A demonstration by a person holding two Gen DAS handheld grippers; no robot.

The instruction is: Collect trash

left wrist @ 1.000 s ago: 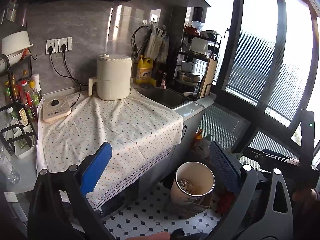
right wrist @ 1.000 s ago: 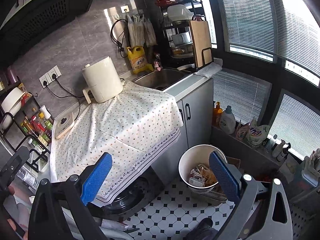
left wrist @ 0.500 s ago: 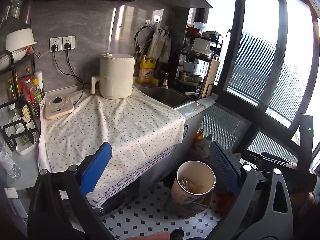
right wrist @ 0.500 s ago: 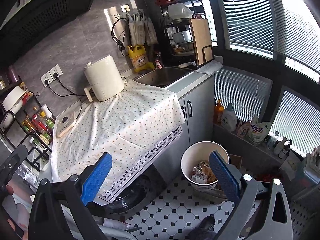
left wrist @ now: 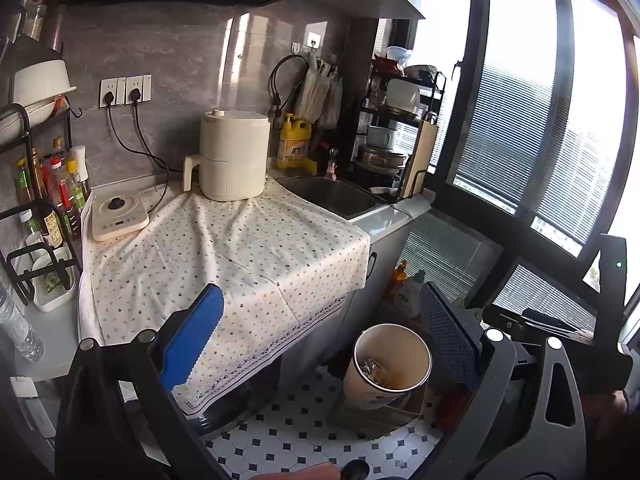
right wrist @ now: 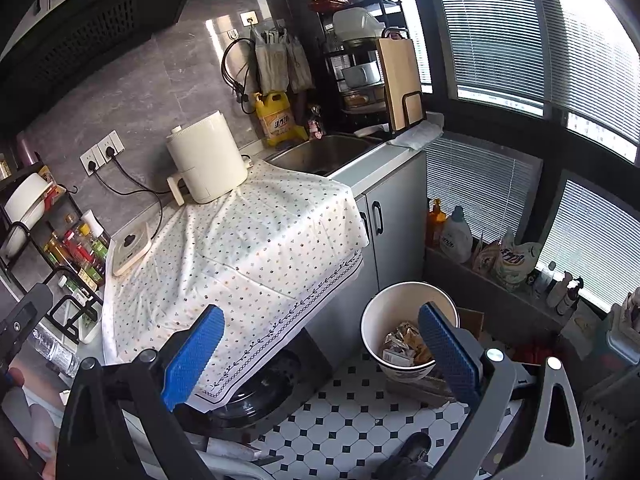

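Daylight pours through the tall window with its slatted blinds, dark frames all round. Grey tiled wall behind, sockets with two black cords plugged in. The counter carries a dotted cloth, a cream appliance standing on it, a steel sink just beside. Grey cabinet doors below, black-and-white tiled floor, dish rack by the window.

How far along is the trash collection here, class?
Done: the white bin on the floor already holds wrappers. In hand: nothing; the left gripper and right gripper are both open and empty. Left: no loose trash shows on the dotted cloth, so little seems to remain.
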